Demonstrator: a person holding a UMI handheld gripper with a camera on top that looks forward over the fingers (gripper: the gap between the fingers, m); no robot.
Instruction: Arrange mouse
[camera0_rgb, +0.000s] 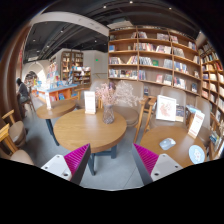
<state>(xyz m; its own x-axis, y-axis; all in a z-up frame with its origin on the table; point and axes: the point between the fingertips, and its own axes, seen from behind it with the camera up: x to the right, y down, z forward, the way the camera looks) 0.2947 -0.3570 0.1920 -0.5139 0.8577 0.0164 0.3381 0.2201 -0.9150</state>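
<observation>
My gripper (112, 156) is held up above the floor, open, with nothing between its fingers. The magenta pads (77, 155) show at either side, wide apart. Beyond the right finger, on a wooden desk (180, 133), lies a small pale rounded object (167, 144) that may be the mouse; I cannot tell for sure. It is well ahead of the fingers and to their right.
A round wooden table (88, 130) stands just ahead, with a white sign (90, 101) and a vase of flowers (108, 101) on it. Tall bookshelves (150, 60) fill the right wall. A person (22, 95) stands far left. A framed sign (166, 108) and a white disc (197, 154) are on the desk.
</observation>
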